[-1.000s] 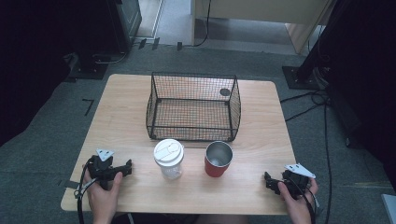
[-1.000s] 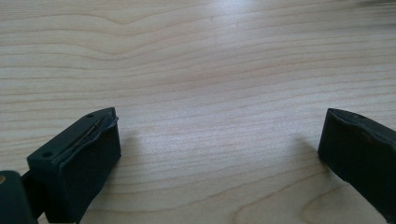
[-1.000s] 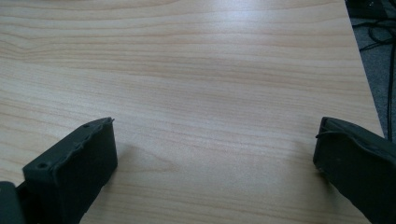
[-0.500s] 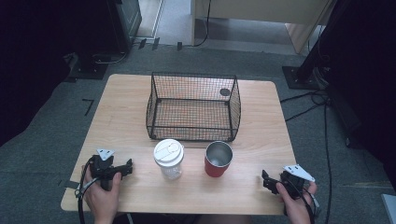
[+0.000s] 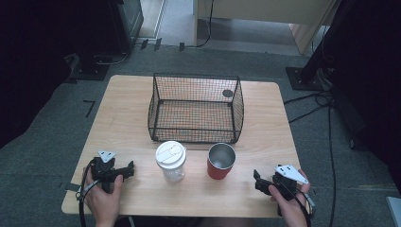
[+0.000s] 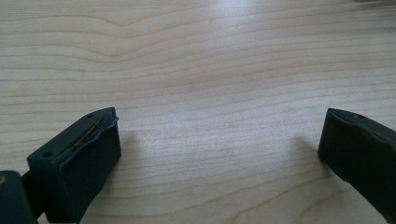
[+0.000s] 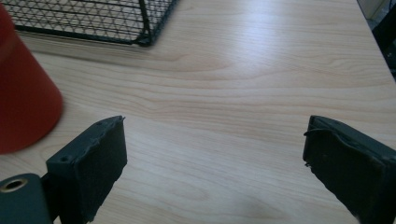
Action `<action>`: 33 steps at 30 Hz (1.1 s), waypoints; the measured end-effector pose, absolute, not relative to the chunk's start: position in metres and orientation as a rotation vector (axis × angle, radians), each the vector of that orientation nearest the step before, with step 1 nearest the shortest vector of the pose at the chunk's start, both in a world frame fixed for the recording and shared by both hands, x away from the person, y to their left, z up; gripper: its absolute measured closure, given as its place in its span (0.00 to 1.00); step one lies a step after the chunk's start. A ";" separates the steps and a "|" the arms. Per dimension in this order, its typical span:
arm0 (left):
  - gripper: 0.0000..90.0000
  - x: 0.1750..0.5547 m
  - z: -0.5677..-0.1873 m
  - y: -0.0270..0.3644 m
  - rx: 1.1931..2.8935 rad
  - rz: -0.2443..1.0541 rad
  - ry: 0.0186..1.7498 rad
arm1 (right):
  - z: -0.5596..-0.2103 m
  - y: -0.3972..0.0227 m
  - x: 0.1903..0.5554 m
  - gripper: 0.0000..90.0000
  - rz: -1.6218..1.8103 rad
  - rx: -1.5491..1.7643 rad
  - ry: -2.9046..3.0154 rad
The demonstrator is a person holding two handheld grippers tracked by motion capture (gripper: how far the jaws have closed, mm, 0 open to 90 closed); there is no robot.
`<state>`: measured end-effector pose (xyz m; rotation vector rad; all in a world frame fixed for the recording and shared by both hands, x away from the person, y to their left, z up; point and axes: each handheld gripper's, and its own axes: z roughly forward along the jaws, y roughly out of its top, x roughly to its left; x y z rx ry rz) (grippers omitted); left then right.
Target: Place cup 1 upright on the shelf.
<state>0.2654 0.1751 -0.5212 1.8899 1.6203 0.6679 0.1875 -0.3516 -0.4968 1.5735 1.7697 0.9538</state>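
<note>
Right gripper (image 5: 257, 181): held in the person's right hand (image 5: 287, 205) at the near right part of the table (image 5: 127, 113). Its jaws stand apart with bare wood between them and hold nothing; they have just been closing part of the way.
Right gripper view: the two black pads (image 7: 95, 163) rise from the bottom, one at each side, with bare table between them.
Red cup (image 5: 221, 161): the thing nearest the right gripper, just ahead of its tips and to the left, standing upright and open at the top with a metal inside. It is apart from the gripper. In the right gripper view its red wall sits at the left edge, beyond the left-hand pad.
Left gripper (image 5: 128, 168): held in the person's left hand (image 5: 101, 201) at the near left part of the table. Its jaws are wide apart and hold nothing.
Left gripper view: two black pads (image 6: 91, 158) far apart, with plain wood grain between and beyond them.
White-lidded cup (image 5: 171, 161): upright, to the right of the left gripper's tips and apart from them. It stands just beside the red cup, not touching it.
Wire basket (image 5: 196, 108): black mesh, beyond both cups as seen from the grippers. Its near wall is close behind the cups.
Dark round spot (image 5: 228, 93): seen through the basket's far right corner; what it is cannot be told.
</note>
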 end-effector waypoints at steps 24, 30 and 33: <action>0.00 0.265 -0.521 0.175 1.889 0.668 1.620 | -0.488 -0.298 0.191 0.05 1.046 1.455 1.874; 0.00 0.265 -0.521 0.175 1.890 0.668 1.620 | -0.486 -0.292 0.191 0.05 1.066 1.439 1.885; 0.00 0.265 -0.521 0.175 1.890 0.668 1.620 | -0.485 -0.288 0.192 0.05 1.071 1.422 1.893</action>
